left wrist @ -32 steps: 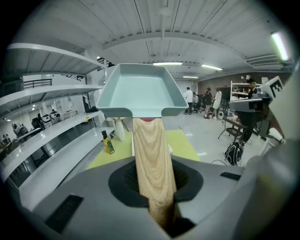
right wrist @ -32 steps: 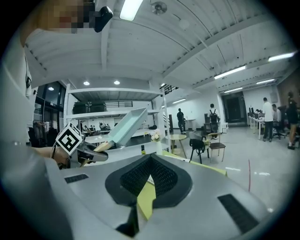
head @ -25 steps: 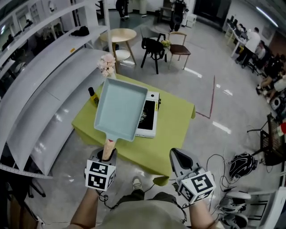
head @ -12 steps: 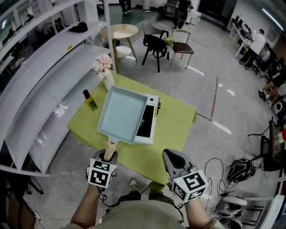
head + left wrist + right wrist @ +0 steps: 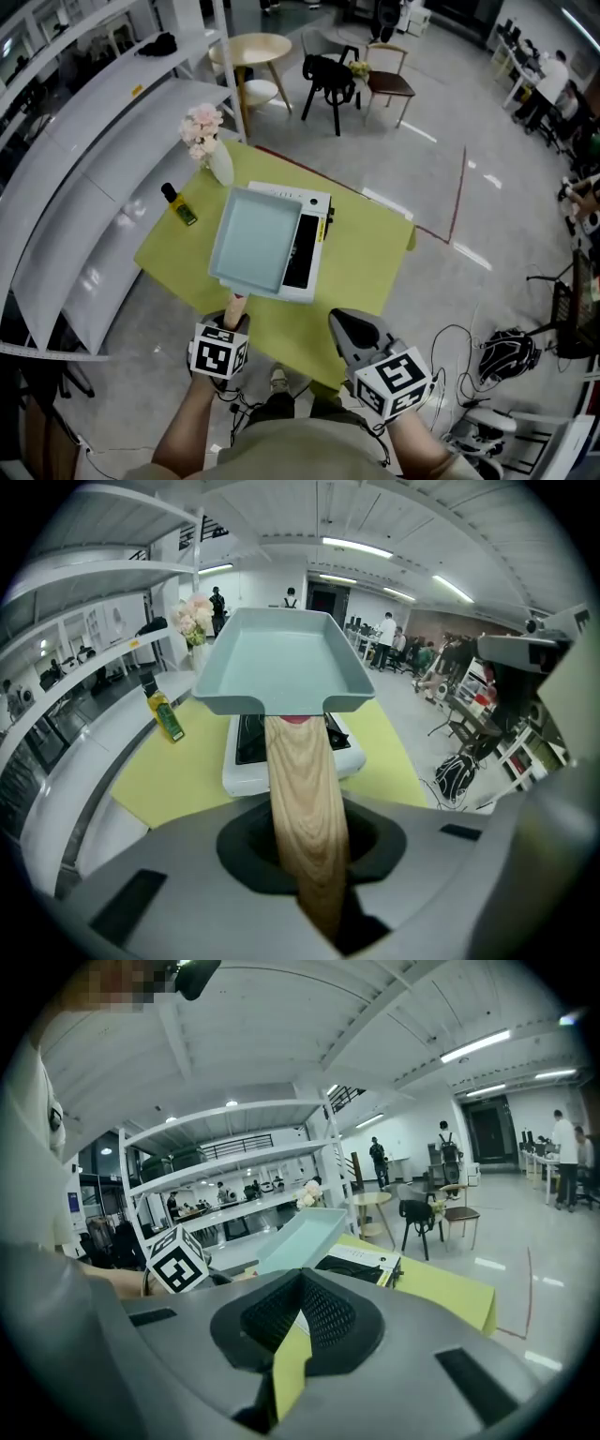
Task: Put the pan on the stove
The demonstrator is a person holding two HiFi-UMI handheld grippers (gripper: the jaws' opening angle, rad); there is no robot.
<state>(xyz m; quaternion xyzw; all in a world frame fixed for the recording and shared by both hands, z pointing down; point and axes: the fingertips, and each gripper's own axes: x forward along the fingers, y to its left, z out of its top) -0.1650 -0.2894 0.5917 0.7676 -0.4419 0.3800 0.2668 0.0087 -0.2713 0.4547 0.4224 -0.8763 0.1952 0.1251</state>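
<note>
A pale blue-green rectangular pan [image 5: 251,240] is held over a white portable stove [image 5: 309,251] on a desk [image 5: 364,274] covered in yellow-green cloth. Its wooden handle [image 5: 234,307] is clamped between the fingers of the left gripper [image 5: 232,325]. From the head view, the left part of the stove is hidden under the pan, while the dark burner area and the right edge are left showing. In the right gripper view the pan is seen tipped, its far end raised; whether it touches the stove cannot be made out. The right gripper [image 5: 345,326] is held near the desk's front edge, well apart from the pan, with its fingers closed tip to tip and nothing between them.

On the desk's far left corner, a small bottle of yellow liquid [image 5: 178,205] is stood beside a white vase of pale pink flowers [image 5: 206,139]. Long white shelves [image 5: 89,187] are run along the left side of the room. The floor [image 5: 441,159] is grey and glossy and is marked with a thin red line [image 5: 457,202] beyond the desk. Further back, a round wooden table [image 5: 249,47], a black chair [image 5: 328,75] and a brown-seated chair [image 5: 386,82] are set together. A dark bag [image 5: 506,349] and loose cables are seen lying on the floor at the right, and people are seated at workstations in the far right corner [image 5: 553,80].
</note>
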